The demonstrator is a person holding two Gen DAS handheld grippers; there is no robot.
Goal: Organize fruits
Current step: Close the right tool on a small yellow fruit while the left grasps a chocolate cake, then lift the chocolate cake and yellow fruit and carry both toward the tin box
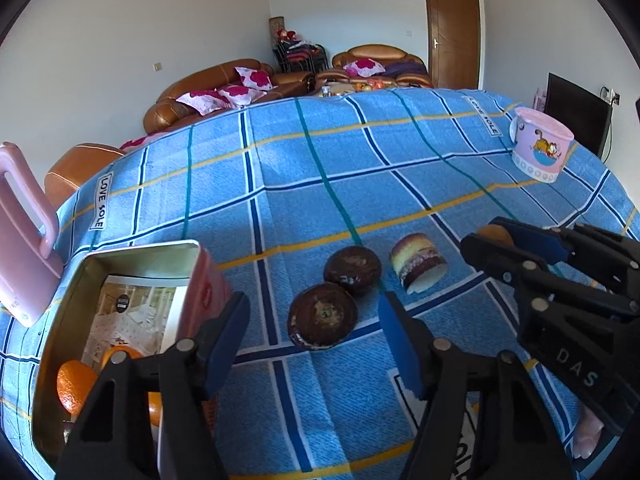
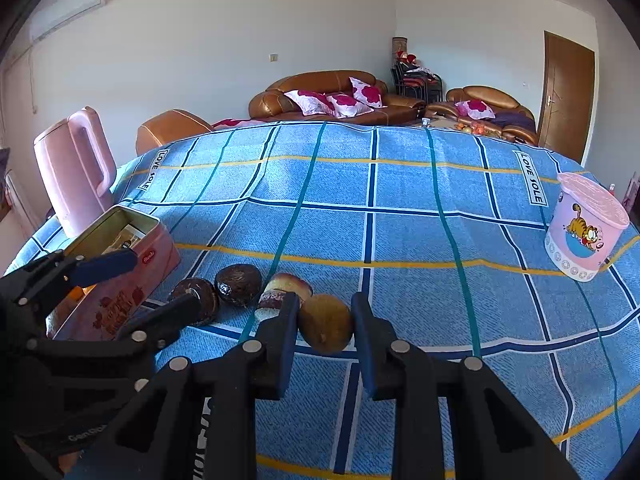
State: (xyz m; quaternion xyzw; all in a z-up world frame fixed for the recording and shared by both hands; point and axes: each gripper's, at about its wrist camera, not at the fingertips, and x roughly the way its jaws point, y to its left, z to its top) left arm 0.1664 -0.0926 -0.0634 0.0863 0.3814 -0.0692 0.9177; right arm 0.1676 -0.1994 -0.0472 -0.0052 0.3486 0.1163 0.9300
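Observation:
My right gripper (image 2: 325, 330) is shut on a brown kiwi (image 2: 326, 322) resting on the blue plaid cloth; it also shows in the left wrist view (image 1: 494, 236). My left gripper (image 1: 314, 340) is open and empty, hovering just in front of two dark round fruits (image 1: 322, 320) (image 1: 352, 270). A layered cake-like piece (image 1: 418, 262) lies to their right. A pink tin (image 1: 120, 320) at my left holds oranges (image 1: 74, 386). In the right wrist view the tin (image 2: 120, 276), dark fruits (image 2: 238, 284) and cake piece (image 2: 280, 294) lie left of the kiwi.
A pink jug (image 2: 76, 172) stands behind the tin at the left. A pink cartoon tub (image 2: 584, 226) stands at the table's right edge. Brown sofas (image 2: 328, 98) lie beyond the far edge of the table (image 2: 400, 200).

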